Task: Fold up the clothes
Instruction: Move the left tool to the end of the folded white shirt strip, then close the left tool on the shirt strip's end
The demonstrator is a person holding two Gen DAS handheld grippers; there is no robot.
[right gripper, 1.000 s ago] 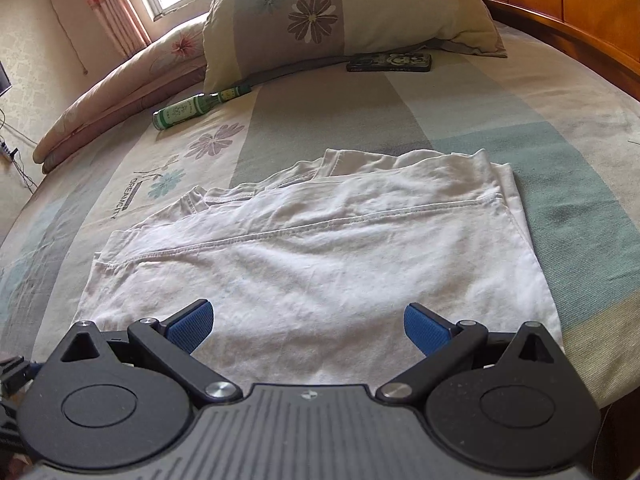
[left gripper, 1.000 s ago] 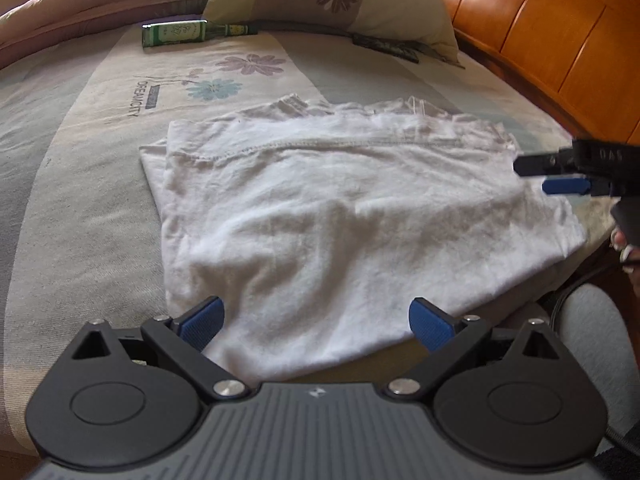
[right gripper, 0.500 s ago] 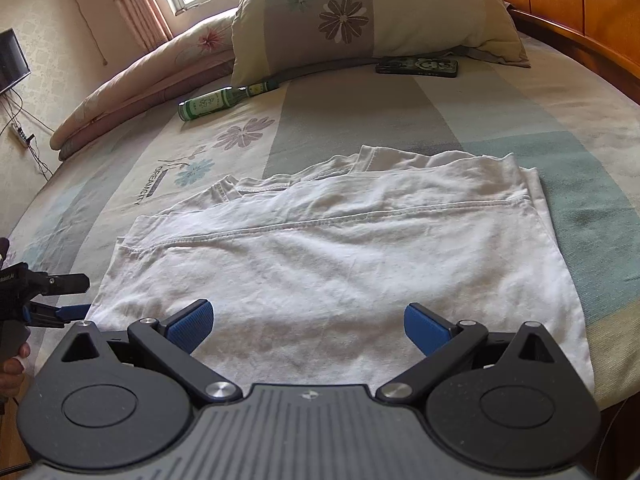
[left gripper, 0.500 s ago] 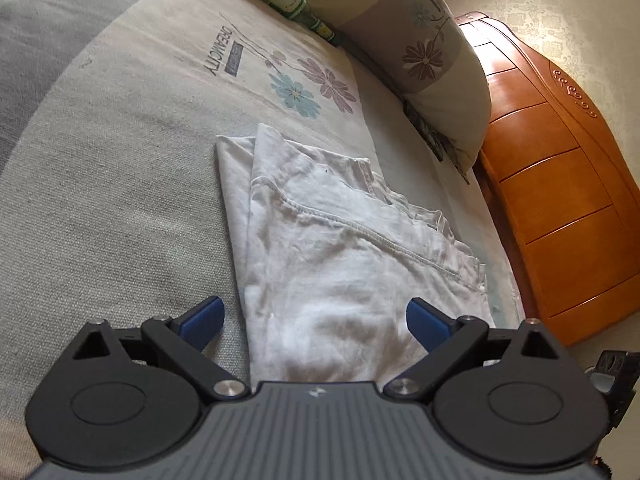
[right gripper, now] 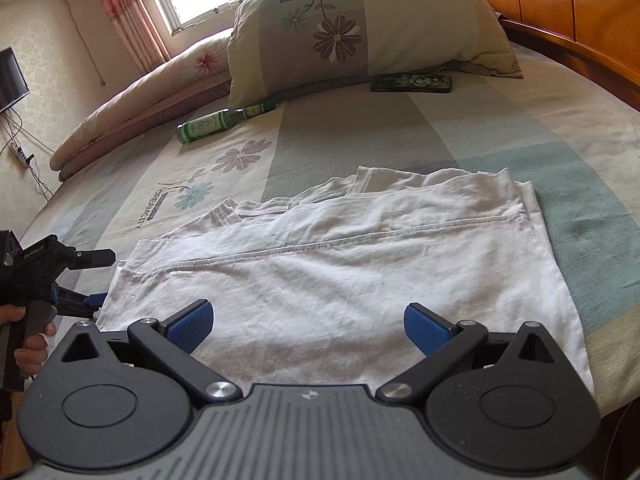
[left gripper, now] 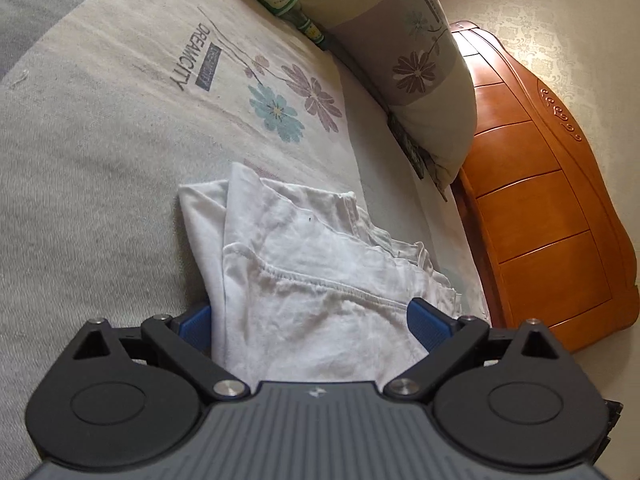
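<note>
A white folded shirt (right gripper: pixel 340 264) lies flat on the bed, its stitched hem running across it. My right gripper (right gripper: pixel 307 324) is open over the shirt's near edge, with cloth showing between its blue pads and nothing pinched. My left gripper (right gripper: pixel 98 279) is open at the shirt's left edge, one finger above the cloth level and one low beside the corner. In the left wrist view the shirt (left gripper: pixel 312 280) fills the gap of the open left gripper (left gripper: pixel 311 324), its layered left edge just inside the left pad (left gripper: pixel 196 326).
A flowered pillow (right gripper: pixel 360 32) and a rolled quilt (right gripper: pixel 140 100) lie at the head of the bed. A green bottle (right gripper: pixel 212 124) and a dark flat case (right gripper: pixel 412 82) rest on the sheet beyond the shirt. The wooden headboard (left gripper: pixel 552 208) stands to the right. A hand (right gripper: pixel 34 344) holds the left tool.
My left gripper has swung round to the shirt's left edge and closed in on it. The right gripper has barely shifted. The shirt lies as before.
</note>
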